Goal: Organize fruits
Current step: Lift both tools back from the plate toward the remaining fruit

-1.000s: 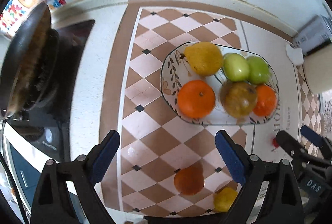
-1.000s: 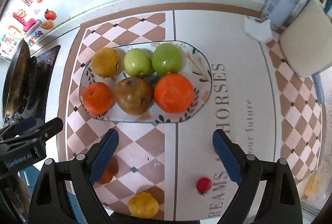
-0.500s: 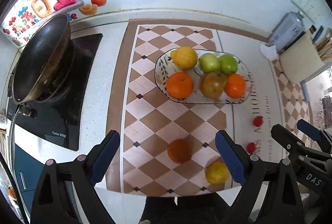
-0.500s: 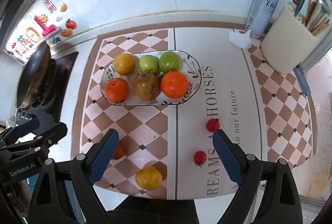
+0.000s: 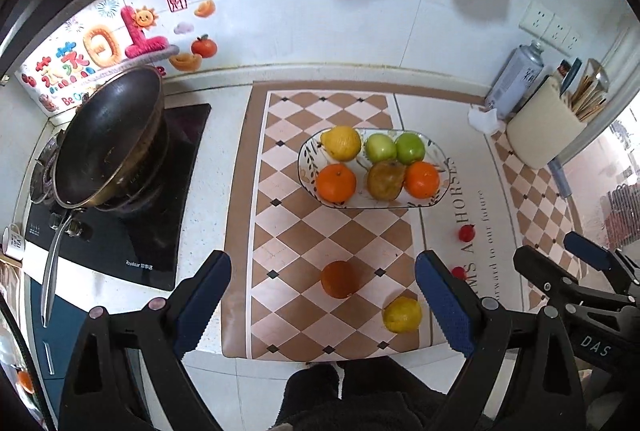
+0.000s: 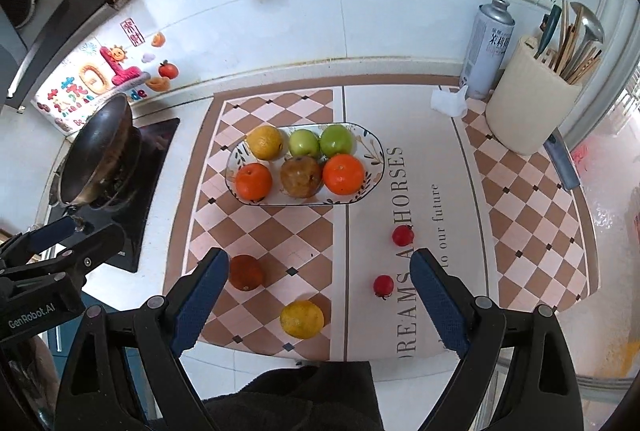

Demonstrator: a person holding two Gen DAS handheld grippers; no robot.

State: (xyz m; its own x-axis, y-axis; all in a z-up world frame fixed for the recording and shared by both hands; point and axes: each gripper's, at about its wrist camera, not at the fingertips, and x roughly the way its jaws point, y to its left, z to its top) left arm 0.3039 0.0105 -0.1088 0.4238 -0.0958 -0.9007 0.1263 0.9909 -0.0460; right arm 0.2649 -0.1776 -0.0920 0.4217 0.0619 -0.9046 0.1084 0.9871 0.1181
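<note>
Hovering high above the counter, the left gripper had its blue pads spread wide with nothing between them, and the right gripper was spread the same way, also empty. Beyond both sets of fingers, on the checkered mat, stood the oval plate with six fruits packed side by side: a yellow lemon and two green apples in the far row, an orange, a brownish pear and a second orange in the near row.

Four fruits lay loose on the mat, well apart from the plate and close to the tools. In the left wrist view a dark orange sat between the left gripper's pads, nearer its right one, and a yellow citrus lay just beside the right pad. In the right wrist view the same dark orange touched the edge of the right gripper's left pad in the picture, while the yellow citrus sat between the pads, close to the mat's near edge. Two small red fruits rested on the lettered part of the mat, one just beyond the right gripper's right pad and one just inside it.

Off to the left of both tools a dark wok sat tilted on the stove. To the far right stood a cream utensil holder and a spray can.
</note>
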